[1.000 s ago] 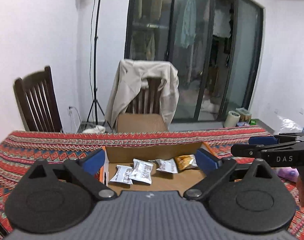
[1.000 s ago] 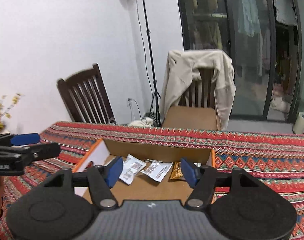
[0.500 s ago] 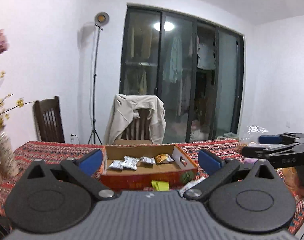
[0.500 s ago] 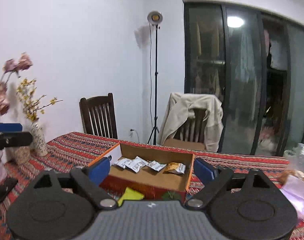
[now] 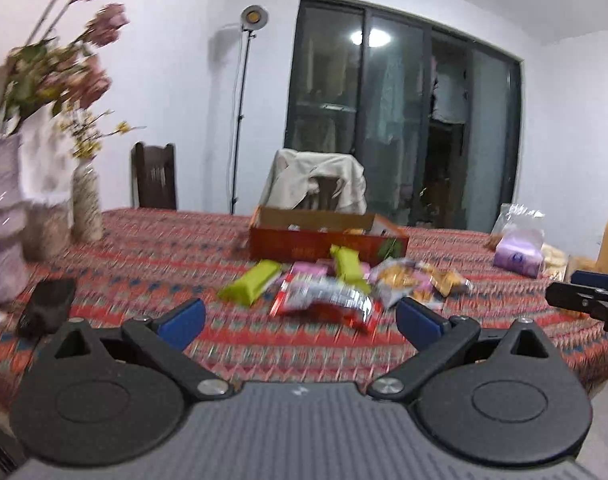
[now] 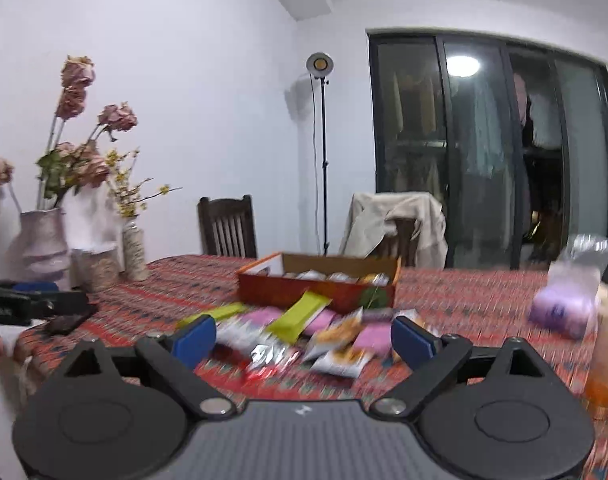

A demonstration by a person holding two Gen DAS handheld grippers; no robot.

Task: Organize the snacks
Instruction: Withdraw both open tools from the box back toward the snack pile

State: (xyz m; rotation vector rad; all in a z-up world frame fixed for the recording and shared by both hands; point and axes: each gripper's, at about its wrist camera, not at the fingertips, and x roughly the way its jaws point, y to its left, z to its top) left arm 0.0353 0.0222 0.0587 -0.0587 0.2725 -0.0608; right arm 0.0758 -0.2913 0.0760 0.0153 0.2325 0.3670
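Several loose snack packets lie heaped on the patterned surface point(image 5: 151, 248) just in front of the cardboard box point(image 5: 324, 246), which already holds a few packets against its far wall. Taking the box as landmark: two green bars point(image 5: 252, 282) sit at its near wall, one leaning toward it; a red-and-silver packet point(image 5: 324, 298) lies nearer the cameras than those; a clear bag of orange snacks point(image 5: 416, 278) lies toward the box's right corner, and pink packets point(image 6: 370, 336) are mixed in among them. The left claw point(image 5: 299, 318) is spread wide and holds nothing, poised back from the heap; the right claw point(image 6: 301, 336) is likewise wide open and empty, also short of the heap. The step in hand looks like choosing the next packet to lift into the box. To do it well, I would take a packet from the edge of the heap nearest the claw rather than one pinned under others, close on a crimped end or flat middle so the slippery film does not squirt out, and carry it clear over the box's near wall before letting go beside the packets inside. Both views are smeared, so exactly which packets overlap is hard to tell. Well to the right of the box stands a purple pack point(image 5: 518, 254), apart from the heap.
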